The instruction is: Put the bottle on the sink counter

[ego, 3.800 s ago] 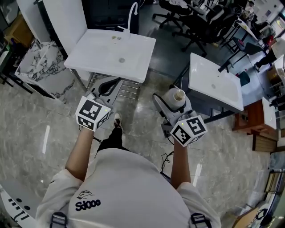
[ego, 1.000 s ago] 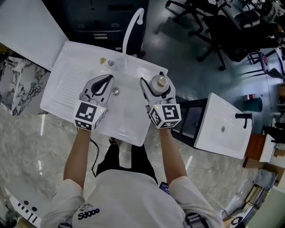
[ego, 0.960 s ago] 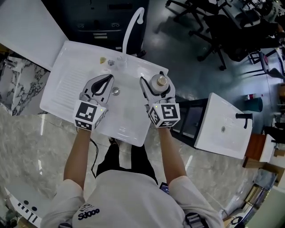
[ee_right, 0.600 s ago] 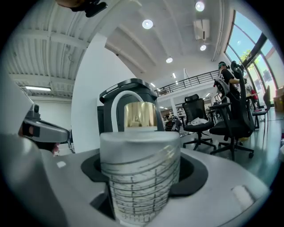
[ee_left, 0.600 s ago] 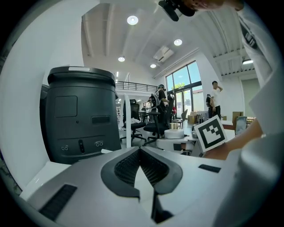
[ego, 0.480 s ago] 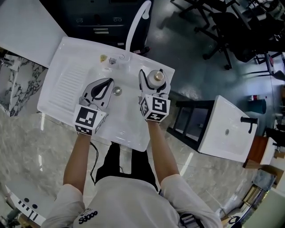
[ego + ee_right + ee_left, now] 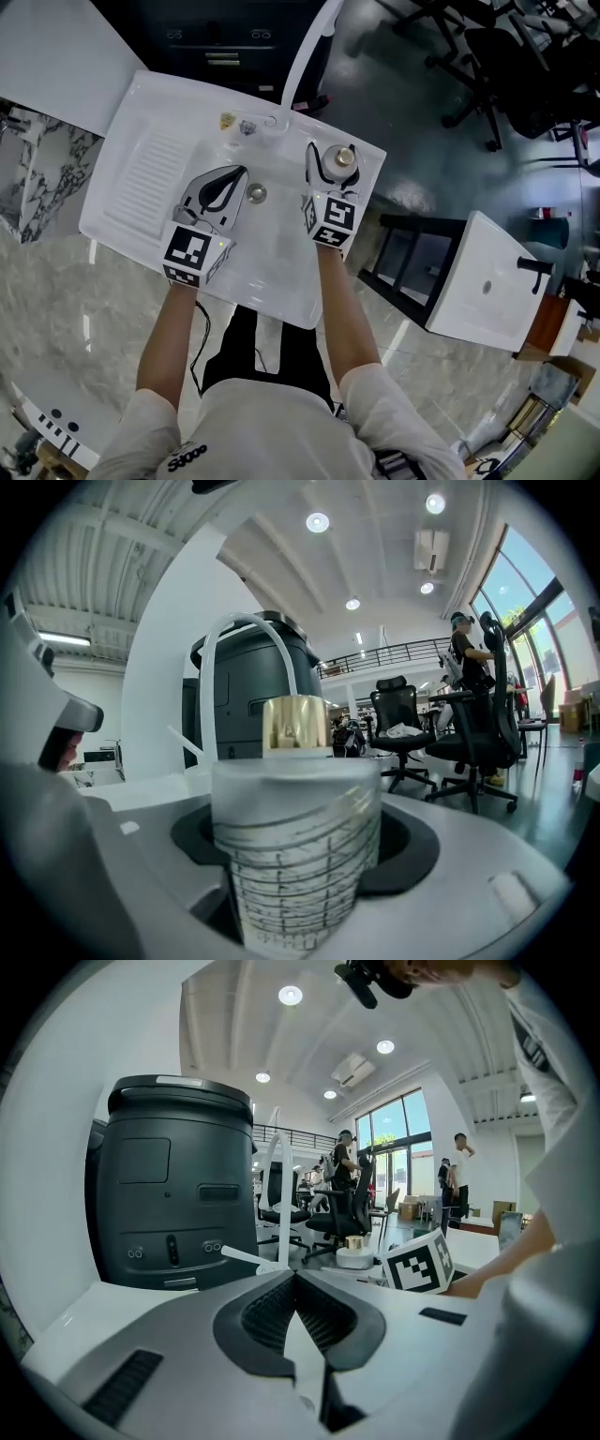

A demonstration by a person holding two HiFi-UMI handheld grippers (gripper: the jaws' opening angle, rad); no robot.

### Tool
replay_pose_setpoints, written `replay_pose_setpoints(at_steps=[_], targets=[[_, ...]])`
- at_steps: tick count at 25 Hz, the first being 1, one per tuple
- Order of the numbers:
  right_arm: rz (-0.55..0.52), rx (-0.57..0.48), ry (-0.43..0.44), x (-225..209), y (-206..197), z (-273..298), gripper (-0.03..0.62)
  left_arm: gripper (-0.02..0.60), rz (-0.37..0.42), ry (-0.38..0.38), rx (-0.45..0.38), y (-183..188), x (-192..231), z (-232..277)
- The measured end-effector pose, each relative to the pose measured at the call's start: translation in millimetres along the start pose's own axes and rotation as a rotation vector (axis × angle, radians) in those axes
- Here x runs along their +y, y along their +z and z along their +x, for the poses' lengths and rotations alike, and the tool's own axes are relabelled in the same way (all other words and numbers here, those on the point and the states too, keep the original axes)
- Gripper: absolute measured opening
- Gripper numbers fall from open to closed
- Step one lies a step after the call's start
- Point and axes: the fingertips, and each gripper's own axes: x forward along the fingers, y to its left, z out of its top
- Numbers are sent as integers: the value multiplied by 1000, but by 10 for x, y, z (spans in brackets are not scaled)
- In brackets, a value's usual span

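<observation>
- Overhead, in the head view, the right gripper (image 7: 330,171) holds the bottle (image 7: 343,157) upright over the back right corner of the white sink (image 7: 150,178), close to that surface's right edge and just right of the faucet (image 7: 305,47). Whether the bottle's base touches the surface cannot be told from here. The left gripper (image 7: 225,183) hovers over the basin near the drain (image 7: 256,193).
- Left gripper view: the jaws are pressed together with nothing between them. The bottle (image 7: 356,1252) shows in the distance.
- Right gripper view: the jaws grip the ribbed, frosted bottle (image 7: 298,855) by its sides, gold cap up.
- Judged risk: the drop spot lies near the edge, so letting go before the base sits flat could tip the bottle off the surface onto the floor. Jaws that open unevenly could drag it sideways, or the retreating gripper could knock the cap.
</observation>
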Motion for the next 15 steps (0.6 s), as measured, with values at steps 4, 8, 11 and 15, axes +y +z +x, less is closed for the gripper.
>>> replay_pose_setpoints(at_steps=[4,8,11,15], targets=[[-16,28,-18,-67,-124,89,351,5,-2,-4,11,-66,13,24],[-26,54,-32,-124,-232,135,351,5,-14,-3,20,-124,36,37],[-31,60,-38,-123,-262,177,351,5,-12,-8,26,-157,42,35],[-34,77,-34,-92,-286,222,351,5,-11,-5,39,-210,68,5]])
